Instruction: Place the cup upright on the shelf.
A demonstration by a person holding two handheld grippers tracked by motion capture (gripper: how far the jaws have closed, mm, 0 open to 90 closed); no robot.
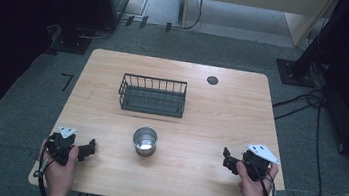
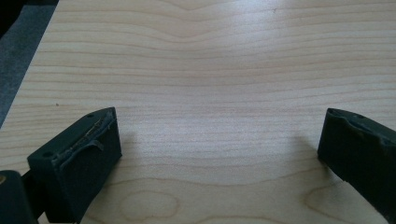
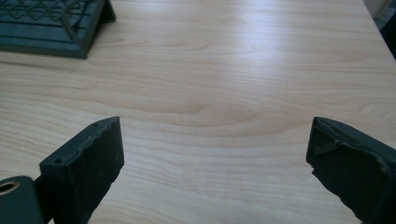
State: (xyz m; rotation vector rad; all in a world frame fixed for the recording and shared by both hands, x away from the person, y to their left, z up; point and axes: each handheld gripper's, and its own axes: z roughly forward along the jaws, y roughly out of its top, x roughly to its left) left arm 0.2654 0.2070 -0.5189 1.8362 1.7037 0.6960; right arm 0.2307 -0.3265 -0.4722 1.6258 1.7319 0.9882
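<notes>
A shiny metal cup (image 1: 145, 141) stands upright on the wooden table (image 1: 221, 114), near the front middle. Behind it sits a dark wire basket (image 1: 152, 95), whose corner (image 3: 51, 23) shows at the top left of the right gripper view. My left gripper (image 1: 88, 149) rests low at the front left, held in a hand, well left of the cup. Its jaws are wide open (image 2: 219, 140) over bare wood. My right gripper (image 1: 226, 161) is at the front right, also in a hand, and stands open (image 3: 215, 149) with nothing between its jaws.
A small dark round grommet (image 1: 212, 80) is set in the table's far right part. Cables (image 1: 308, 102) and dark stand bases (image 1: 294, 72) lie on the grey floor around the table. Bare wood stretches between the cup and each gripper.
</notes>
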